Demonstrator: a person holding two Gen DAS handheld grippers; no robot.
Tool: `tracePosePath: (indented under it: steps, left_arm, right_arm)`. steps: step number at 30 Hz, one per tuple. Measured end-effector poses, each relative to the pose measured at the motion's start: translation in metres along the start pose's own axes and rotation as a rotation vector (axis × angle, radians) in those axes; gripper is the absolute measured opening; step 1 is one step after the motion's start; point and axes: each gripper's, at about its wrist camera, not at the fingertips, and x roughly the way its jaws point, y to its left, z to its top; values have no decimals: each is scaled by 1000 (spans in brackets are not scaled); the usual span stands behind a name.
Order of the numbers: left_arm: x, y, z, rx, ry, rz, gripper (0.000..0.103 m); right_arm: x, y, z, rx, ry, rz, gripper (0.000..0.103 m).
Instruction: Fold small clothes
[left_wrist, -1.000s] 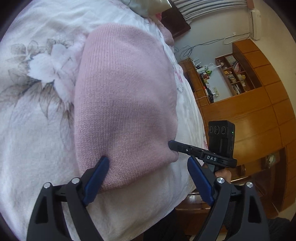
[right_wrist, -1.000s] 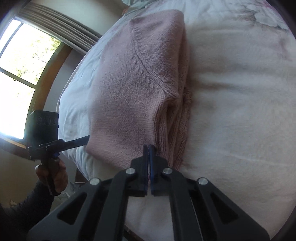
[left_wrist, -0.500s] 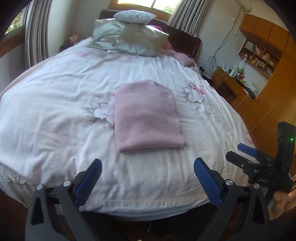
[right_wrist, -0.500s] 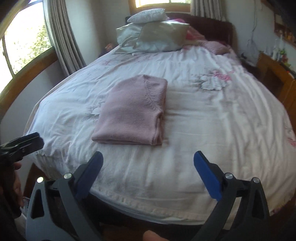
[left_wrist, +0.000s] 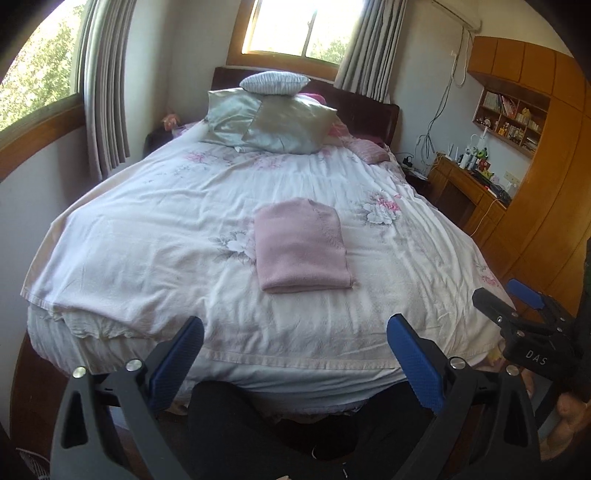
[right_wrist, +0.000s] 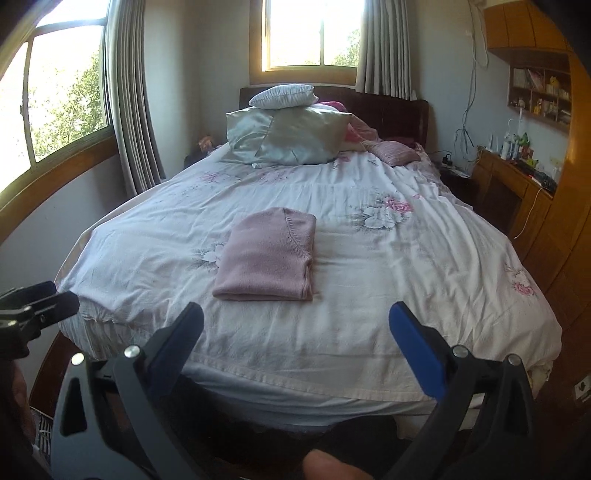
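A pink knit sweater (left_wrist: 301, 245) (right_wrist: 269, 254) lies folded into a neat rectangle in the middle of the white floral bedspread (left_wrist: 147, 240) (right_wrist: 406, 266). My left gripper (left_wrist: 295, 354) hangs open beyond the foot of the bed, well short of the sweater, with nothing between its blue pads. My right gripper (right_wrist: 295, 347) is open too, held back from the bed's foot edge and empty. In the left wrist view the right gripper (left_wrist: 517, 306) shows at the right edge; the left gripper (right_wrist: 40, 306) appears at the left edge of the right wrist view.
Silver and white pillows (left_wrist: 273, 118) (right_wrist: 288, 136) are piled at the headboard. A wooden desk (left_wrist: 469, 184) and tall wardrobe (left_wrist: 546, 206) line the right wall. Curtained windows (right_wrist: 55, 92) stand on the left and behind the bed. A person's dark-clothed legs (left_wrist: 266, 432) are below the grippers.
Both grippers pulled back from the sweater to beyond the bed's foot. The right gripper, shut at the sweater's near corner a second ago, let go and opened. The sweater stays folded.
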Motion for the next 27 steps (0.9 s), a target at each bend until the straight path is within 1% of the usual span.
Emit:
tracePosePath:
  steps: [1, 4, 8, 12, 19, 27]
  left_arm:
    - [2, 1, -5, -7, 18, -10, 99]
    - [6, -1, -21, -4, 54, -3, 99]
    - [-3, -6, -32, 4, 44, -16, 99]
    - [-12, -10, -36, 18, 19, -8, 99]
    - [-10, -12, -39, 20, 30, -10, 99]
    - [-5, -11, -41, 22, 45, -4, 99]
  right_arm:
    - [-3, 3, -4, -3, -2, -12, 100]
    - [-6, 12, -14, -20, 11, -28, 100]
    - [-14, 16, -24, -14, 16, -42, 100]
    - [-23, 18, -30, -4, 9, -39, 100]
    - [-28, 21, -36, -6, 16, -45, 100]
    - [-27, 19, -35, -13, 22, -57, 100]
